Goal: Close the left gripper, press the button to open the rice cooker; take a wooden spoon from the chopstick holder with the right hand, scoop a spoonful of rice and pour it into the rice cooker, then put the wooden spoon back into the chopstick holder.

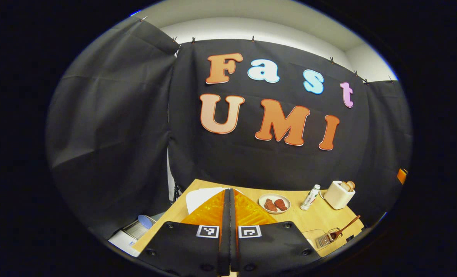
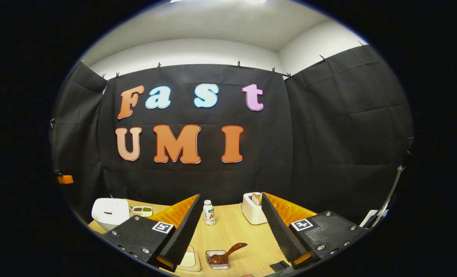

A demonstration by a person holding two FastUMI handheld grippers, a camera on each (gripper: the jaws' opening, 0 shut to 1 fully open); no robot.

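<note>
My left gripper (image 1: 229, 190) is shut with nothing between its fingers, held above the wooden table (image 1: 290, 221). The white shape just behind its fingertips looks like the rice cooker (image 1: 201, 197), mostly hidden. In the right gripper view the white rice cooker (image 2: 110, 212) stands at the table's left with its lid down. My right gripper (image 2: 231, 196) is open and empty, high over the table. Below it, a brown wooden spoon (image 2: 228, 252) leans in a small clear holder (image 2: 214, 261). That spoon (image 1: 346, 227) and holder (image 1: 326, 238) lie at the lower right of the left gripper view.
A plate with red-brown pieces (image 1: 274, 203), a small bottle (image 1: 310, 197) and a white toaster (image 1: 339, 194) stand along the table's back. A pale container (image 2: 190, 259) sits beside the holder, and a small divided dish (image 2: 142, 210) beside the cooker.
</note>
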